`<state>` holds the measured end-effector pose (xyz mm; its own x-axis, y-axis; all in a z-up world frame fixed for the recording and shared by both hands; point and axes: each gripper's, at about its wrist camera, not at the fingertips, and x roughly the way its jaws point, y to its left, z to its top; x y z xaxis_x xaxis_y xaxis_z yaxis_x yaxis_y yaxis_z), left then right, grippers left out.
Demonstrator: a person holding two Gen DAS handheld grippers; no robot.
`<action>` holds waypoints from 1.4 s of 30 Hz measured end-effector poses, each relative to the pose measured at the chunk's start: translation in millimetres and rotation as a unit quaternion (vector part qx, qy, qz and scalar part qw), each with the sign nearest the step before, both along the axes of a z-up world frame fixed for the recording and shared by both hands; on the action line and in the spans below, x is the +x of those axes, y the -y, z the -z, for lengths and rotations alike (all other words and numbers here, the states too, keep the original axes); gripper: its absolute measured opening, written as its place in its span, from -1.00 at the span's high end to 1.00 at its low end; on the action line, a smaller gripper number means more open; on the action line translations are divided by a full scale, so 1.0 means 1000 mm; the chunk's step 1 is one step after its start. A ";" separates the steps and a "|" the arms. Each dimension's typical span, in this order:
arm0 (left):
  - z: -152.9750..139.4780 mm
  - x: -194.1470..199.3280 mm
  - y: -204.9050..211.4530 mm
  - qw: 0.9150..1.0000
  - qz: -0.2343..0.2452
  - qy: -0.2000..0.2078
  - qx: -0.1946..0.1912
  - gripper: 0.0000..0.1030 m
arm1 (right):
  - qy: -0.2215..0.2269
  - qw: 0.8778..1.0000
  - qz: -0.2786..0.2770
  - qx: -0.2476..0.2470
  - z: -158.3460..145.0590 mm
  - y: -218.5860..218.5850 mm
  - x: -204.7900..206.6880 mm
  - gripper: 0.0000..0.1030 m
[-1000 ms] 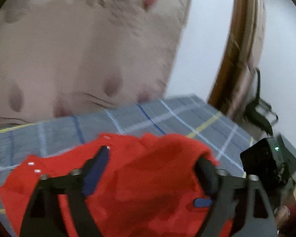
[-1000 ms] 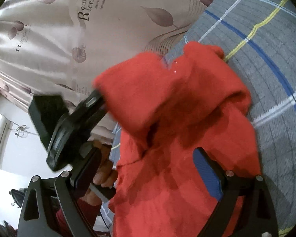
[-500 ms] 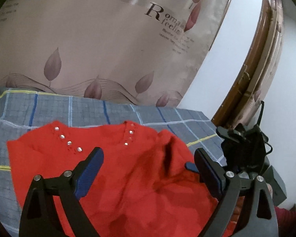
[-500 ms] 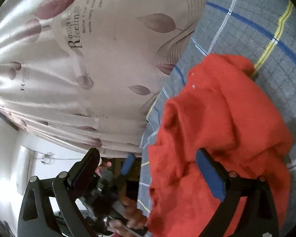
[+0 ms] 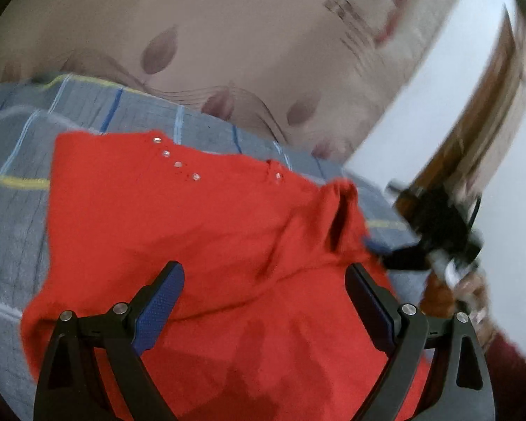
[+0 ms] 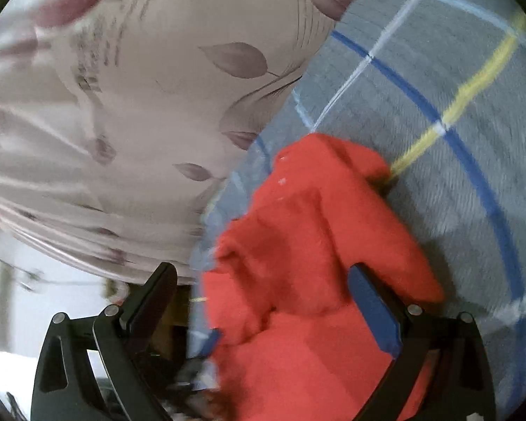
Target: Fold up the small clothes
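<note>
A small red knitted garment (image 5: 193, 228) with shiny studs at the neckline lies spread on the grey plaid bedspread (image 5: 17, 193). One sleeve is folded over at its right side. My left gripper (image 5: 263, 273) hovers open over the garment's lower part, with nothing between its blue pads. In the right wrist view the same garment (image 6: 315, 228) lies bunched, and my right gripper (image 6: 263, 277) stands open above it, its right finger over the cloth. The right gripper (image 5: 403, 256) also shows at the garment's right edge, held by a hand (image 5: 438, 294).
A beige curtain (image 5: 228, 35) with a leaf print hangs close behind the bed. At the right stand a white wall and a wooden door frame (image 5: 473, 122). Bare bedspread (image 6: 456, 193) stretches to the right of the garment in the right wrist view.
The garment was bunched up against both grippers a second ago; now it lies spread out flatter on the bedspread. My left gripper has rolled and sunk closer to it. Both jaws stayed wide.
</note>
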<state>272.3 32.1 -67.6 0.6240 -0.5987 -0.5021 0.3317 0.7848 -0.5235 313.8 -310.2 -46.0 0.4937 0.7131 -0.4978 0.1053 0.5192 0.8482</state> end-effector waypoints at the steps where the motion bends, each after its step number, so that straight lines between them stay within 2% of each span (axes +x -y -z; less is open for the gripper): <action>1: 0.003 0.001 -0.004 1.000 -0.013 -0.005 -0.008 -0.80 | -0.002 1.000 -0.009 -0.007 0.001 -0.004 0.002 -0.87; 2: 0.006 0.002 -0.007 1.000 -0.017 -0.014 -0.015 -0.80 | 0.000 1.000 -0.015 -0.021 0.001 -0.009 0.003 -0.85; 3: 0.009 0.004 -0.009 0.999 -0.022 -0.024 -0.022 -0.80 | 0.004 0.999 -0.022 -0.044 0.000 -0.013 0.003 -0.70; 4: 0.012 0.005 -0.011 0.999 -0.029 -0.031 -0.027 -0.80 | 0.005 0.998 -0.029 -0.061 -0.001 -0.016 0.004 -0.13; 5: 0.014 0.005 -0.013 0.998 -0.036 -0.035 -0.033 -0.80 | -0.001 0.996 -0.046 -0.082 0.000 -0.020 0.005 0.28; 6: 0.015 0.004 -0.016 0.998 -0.042 -0.036 -0.037 -0.80 | -0.013 0.994 -0.060 -0.092 0.003 -0.024 0.007 0.87; 7: 0.015 0.003 -0.016 0.998 -0.047 -0.036 -0.038 -0.80 | -0.020 0.993 -0.070 -0.098 0.005 -0.025 0.008 0.83; 9: 0.015 0.001 -0.016 0.997 -0.055 -0.035 -0.034 -0.80 | -0.004 0.988 -0.082 -0.127 -0.004 -0.026 0.009 0.85; 12: 0.015 0.002 -0.018 0.997 -0.064 -0.036 -0.032 -0.80 | 0.053 0.977 -0.091 -0.185 -0.044 -0.022 0.016 0.86; 14: 0.016 0.002 -0.020 0.996 -0.070 -0.037 -0.033 -0.80 | 0.086 0.962 -0.096 -0.240 -0.072 -0.016 0.025 0.86; 16: 0.016 0.002 -0.021 0.996 -0.074 -0.036 -0.035 -0.80 | 0.092 0.952 -0.103 -0.271 -0.083 -0.006 0.037 0.87; 19: 0.016 0.002 -0.022 0.996 -0.079 -0.035 -0.036 -0.80 | 0.073 0.942 -0.107 -0.309 -0.080 0.011 0.053 0.87; 20: 0.017 0.002 -0.022 0.996 -0.080 -0.035 -0.036 -0.80 | 0.070 0.942 -0.109 -0.310 -0.075 0.016 0.058 0.87; 23: 0.017 0.002 -0.022 0.995 -0.081 -0.033 -0.037 -0.80 | 0.049 0.964 -0.093 -0.246 -0.055 0.032 0.066 0.83; 26: 0.018 0.002 -0.025 0.995 -0.079 -0.031 -0.046 -0.80 | 0.028 0.966 -0.051 -0.251 -0.039 0.043 0.058 0.77; 29: 0.015 -0.005 -0.032 0.996 -0.061 -0.030 -0.062 -0.80 | 0.044 0.972 -0.038 -0.228 -0.036 0.046 0.034 0.61; 30: 0.014 -0.009 -0.035 0.996 -0.057 -0.031 -0.065 -0.80 | 0.048 0.971 -0.040 -0.232 -0.035 0.045 0.026 0.22; 31: 0.014 -0.012 -0.039 0.995 -0.051 -0.038 -0.071 -0.80 | 0.053 0.967 -0.046 -0.244 -0.034 0.041 0.019 -0.29; 32: 0.015 -0.014 -0.041 0.995 -0.045 -0.047 -0.075 -0.80 | 0.057 0.965 -0.048 -0.251 -0.032 0.040 0.015 -0.46; 33: 0.017 -0.017 -0.044 0.995 -0.036 -0.059 -0.078 -0.80 | 0.062 0.963 -0.049 -0.256 -0.031 0.040 0.012 -0.55; 35: 0.018 -0.023 -0.047 0.995 -0.024 -0.074 -0.070 -0.80 | 0.064 0.965 -0.050 -0.251 -0.028 0.040 0.013 -0.55; 37: 0.017 -0.029 -0.048 0.994 -0.014 -0.079 -0.069 -0.80 | 0.056 0.971 -0.043 -0.228 -0.022 0.043 0.018 -0.55; 40: 0.018 -0.031 -0.044 0.991 0.009 -0.098 -0.095 -0.80 | 0.054 0.977 -0.027 -0.205 -0.014 0.046 0.026 -0.55; 42: 0.020 -0.030 -0.036 0.990 0.016 -0.106 -0.092 -0.80 | 0.048 0.979 -0.023 -0.196 -0.009 0.045 0.029 -0.55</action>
